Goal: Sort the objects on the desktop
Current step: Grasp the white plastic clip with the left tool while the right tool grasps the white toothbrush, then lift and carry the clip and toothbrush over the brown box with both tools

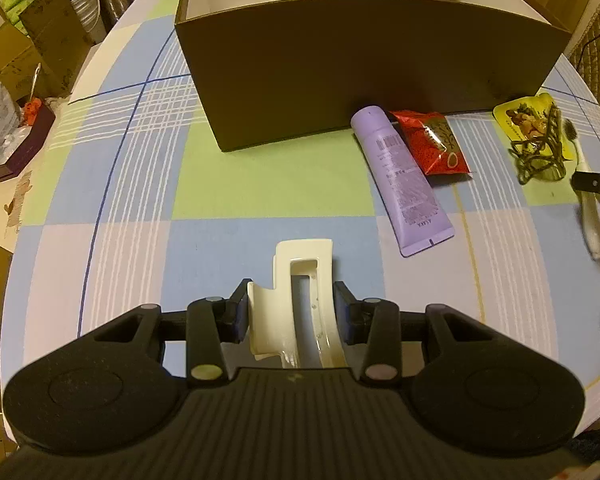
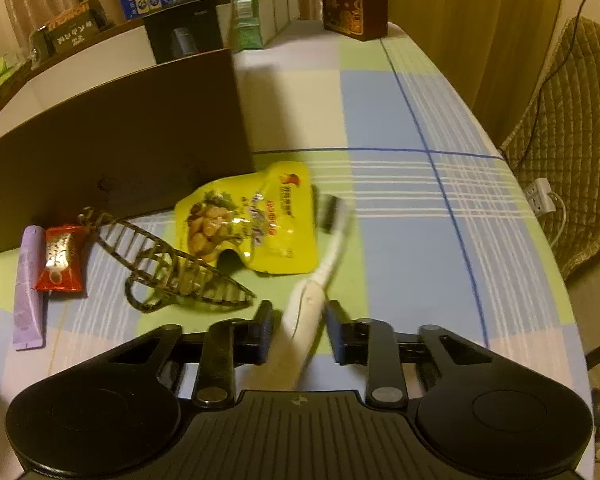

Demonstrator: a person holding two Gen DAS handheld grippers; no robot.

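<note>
- Clamping a cream hair claw clip (image 1: 300, 300) between its pads, the left gripper (image 1: 294, 312) holds it above a checked tablecloth (image 1: 260, 184) of blue, green and pale squares.
- Beyond it, a brown cardboard box (image 1: 340, 72) stands open on the cloth; a lilac tube (image 1: 404, 184) and a red snack packet (image 1: 432, 142) lie side by side in front of the box, with the tube's cap touching its wall.
- The right gripper (image 2: 298, 330) has drawn its jaws in around the handle of a white toothbrush (image 2: 318, 268), which is blurred; its dark bristle head points away, lying by the edge of a yellow snack pouch (image 2: 260, 216).
- A brown tortoiseshell hair claw (image 2: 168, 264) lies just left of that pouch, partly overlapping it.
</note>
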